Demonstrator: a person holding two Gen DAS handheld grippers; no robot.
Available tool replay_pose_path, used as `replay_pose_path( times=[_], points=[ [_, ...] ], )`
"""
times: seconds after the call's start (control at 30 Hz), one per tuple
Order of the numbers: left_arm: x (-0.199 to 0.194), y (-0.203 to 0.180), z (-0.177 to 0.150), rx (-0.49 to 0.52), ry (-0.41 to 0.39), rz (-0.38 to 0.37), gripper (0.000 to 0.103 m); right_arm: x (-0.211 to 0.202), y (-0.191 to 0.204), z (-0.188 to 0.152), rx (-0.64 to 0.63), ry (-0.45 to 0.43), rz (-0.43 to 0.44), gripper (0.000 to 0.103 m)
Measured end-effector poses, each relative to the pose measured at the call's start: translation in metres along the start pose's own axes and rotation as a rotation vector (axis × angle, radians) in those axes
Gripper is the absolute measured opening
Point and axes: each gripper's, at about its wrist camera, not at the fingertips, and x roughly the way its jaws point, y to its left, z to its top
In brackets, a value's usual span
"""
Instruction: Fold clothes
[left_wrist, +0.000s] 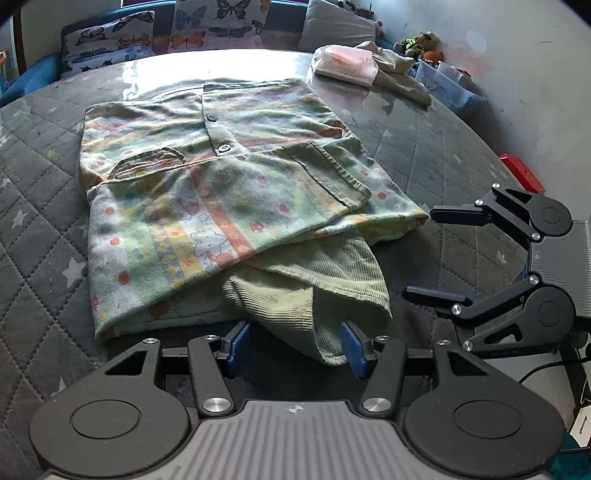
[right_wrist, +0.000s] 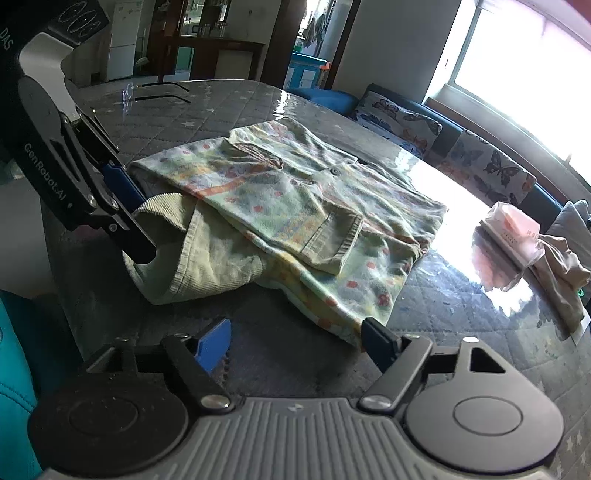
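On the quilted table (left_wrist: 44, 206), both claws gape wide beside the folded shirt (left_wrist: 207, 192).

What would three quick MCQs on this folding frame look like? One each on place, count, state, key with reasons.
1. Where does the tissue pack lie?
A. on the folded shirt
B. at the table's far edge, beside a beige cloth
C. between the right gripper's fingers

2. How many buttons show on the shirt in the left wrist view?
A. none
B. two
C. five

3. What state is the left gripper in?
A. open, fingers either side of the corduroy collar
B. shut on the pocket
C. out of view

Key: B, the pack sits by the beige cloth; B, two dark buttons down the placket; A, blue pads stand apart around the collar.
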Motion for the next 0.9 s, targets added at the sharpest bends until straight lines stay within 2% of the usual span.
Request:
replay_pose_path(
  times=[0.2, 0.3, 0.37, 0.5, 0.53, 0.6, 0.7, 0.77, 0.9],
  points=[
    [0.004, -0.004, 0.001, 0.013, 0.016, 0.005, 0.058, 0.002, -0.001, -0.004, 0.03, 0.012, 0.0, 0.088],
    [0.005, -0.005, 0.001, 0.01, 0.019, 0.002, 0.061, 0.002, -0.003, -0.007, 0.051, 0.016, -0.005, 0.096],
    [0.006, -0.006, 0.002, 0.01, 0.021, 0.004, 0.062, 0.002, -0.004, -0.009, 0.067, 0.016, -0.007, 0.097],
    [0.007, -0.007, 0.004, 0.012, 0.026, -0.006, 0.06, 0.004, -0.009, -0.012, 0.113, 0.018, 0.001, 0.101],
    [0.007, -0.007, 0.004, 0.013, 0.027, -0.009, 0.058, 0.005, -0.01, -0.013, 0.123, 0.017, 0.002, 0.102],
    [0.007, -0.008, 0.005, 0.012, 0.031, -0.016, 0.037, 0.006, -0.014, -0.015, 0.159, 0.018, 0.015, 0.103],
    [0.007, -0.004, 0.007, 0.0, 0.032, -0.029, 0.021, 0.008, -0.023, -0.021, 0.239, 0.02, 0.051, 0.103],
    [0.004, -0.002, 0.009, -0.002, 0.025, -0.035, 0.017, 0.009, -0.027, -0.026, 0.279, 0.012, 0.069, 0.103],
    [-0.005, 0.002, 0.021, 0.002, -0.01, -0.046, 0.014, 0.006, -0.024, -0.025, 0.245, 0.0, 0.052, 0.103]
  ],
)
